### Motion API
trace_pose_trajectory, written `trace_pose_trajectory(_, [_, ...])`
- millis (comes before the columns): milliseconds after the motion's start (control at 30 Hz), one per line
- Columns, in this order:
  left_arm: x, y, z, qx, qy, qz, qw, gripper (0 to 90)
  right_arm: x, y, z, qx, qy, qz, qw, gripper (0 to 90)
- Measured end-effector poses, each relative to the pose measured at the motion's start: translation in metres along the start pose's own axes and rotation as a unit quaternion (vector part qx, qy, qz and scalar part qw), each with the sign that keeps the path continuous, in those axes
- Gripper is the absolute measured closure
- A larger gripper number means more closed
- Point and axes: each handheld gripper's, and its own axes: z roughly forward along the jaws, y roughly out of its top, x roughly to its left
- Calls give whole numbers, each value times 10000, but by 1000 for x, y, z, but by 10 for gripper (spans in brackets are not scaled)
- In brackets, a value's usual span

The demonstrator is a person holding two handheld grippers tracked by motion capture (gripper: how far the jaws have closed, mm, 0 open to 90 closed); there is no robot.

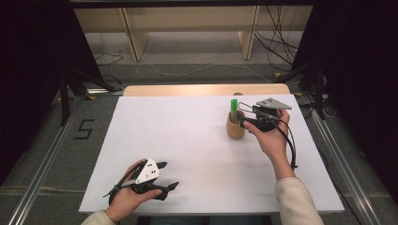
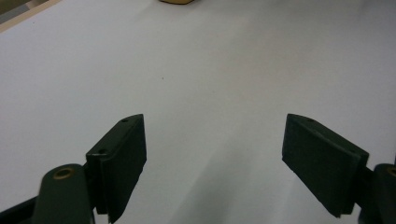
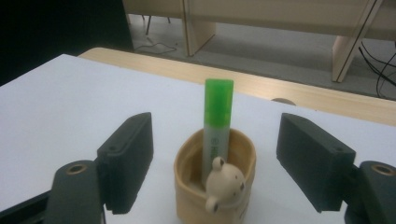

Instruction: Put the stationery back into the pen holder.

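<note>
Right gripper view looks straight at a small tan holder cup with a bear-head figure on its near rim, and a green-capped marker with a pale barrel stands upright inside it, leaning on the far wall. The right gripper has its 2 black jaws spread wide, 1 on each side of the cup, and neither pad touches it or the marker. In the high view that gripper, held by the person's right hand, sits just beside the cup on its right.

The cup stands on a white-topped table, toward the far right part. A bare wooden strip edges the table beyond the cup, and light wooden shelving stands on the floor further back.

Well apart from the cup, toward the near left, the left gripper lies low over the table in the person's left hand. Its jaws are also wide apart and hold nothing, with plain white surface between them.
</note>
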Motion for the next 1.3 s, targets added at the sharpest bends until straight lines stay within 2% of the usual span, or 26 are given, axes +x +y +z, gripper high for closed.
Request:
trace_pose_trajectory(433, [1,-1,1,23,13,-20,10000,218,2,-22,-29,322,246,-156,9991,243])
trace_pose_trajectory(567, [1,-1,1,19,27,-39,10000,218,3,-28,-35,335,294,-173,9989,248])
trace_pose_trajectory(967, [1,-2,1,39,35,-64,10000,217,9,-52,-43,581,422,-249,9971,259])
trace_pose_trajectory(1300, [2,-2,1,56,36,-59,10000,217,13,-69,-55,649,522,-317,9960,258])
